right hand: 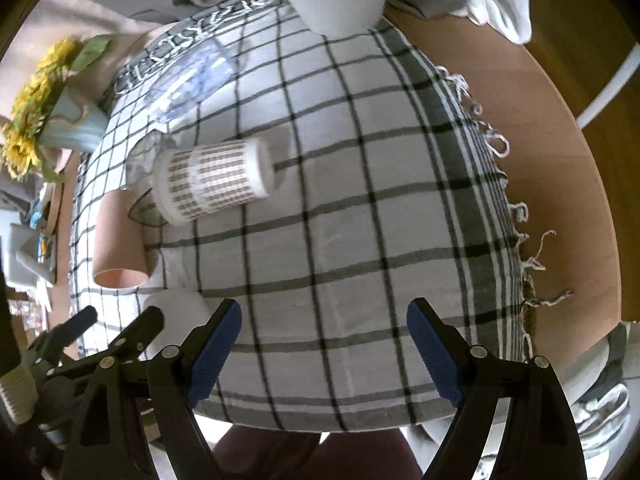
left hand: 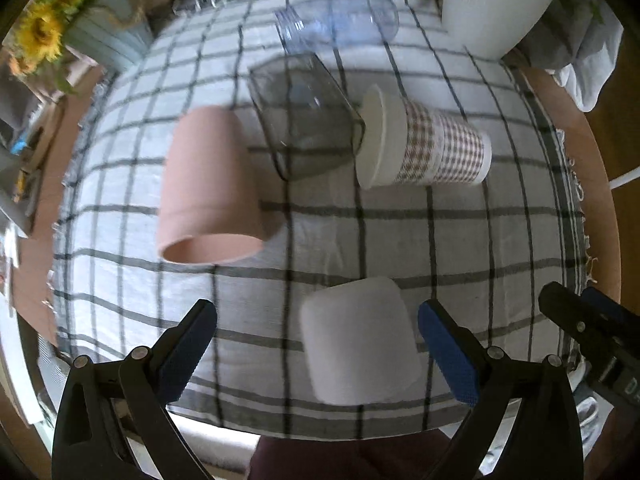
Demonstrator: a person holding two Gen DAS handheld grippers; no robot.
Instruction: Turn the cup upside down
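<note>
Several cups lie on a checked cloth [left hand: 460, 248]. A white cup [left hand: 358, 342] stands bottom-up near the front edge, between the fingers of my open left gripper [left hand: 320, 354], untouched; in the right wrist view it [right hand: 176, 312] shows at lower left. A pink cup [left hand: 208, 188] lies on its side at left, mouth toward me. A smoky clear cup [left hand: 304, 120], a checked paper cup [left hand: 424, 144] and a clear bluish cup [left hand: 340, 20] lie on their sides further back. My right gripper [right hand: 324, 354] is open and empty above the cloth [right hand: 360, 220] near its front edge.
A white plant pot [left hand: 492, 8] stands at the back right. A pale blue pot of sunflowers [left hand: 104, 36] stands at the back left. Bare wooden table [right hand: 552, 152] lies right of the cloth's fringe. Grey and white fabric is heaped behind the pot.
</note>
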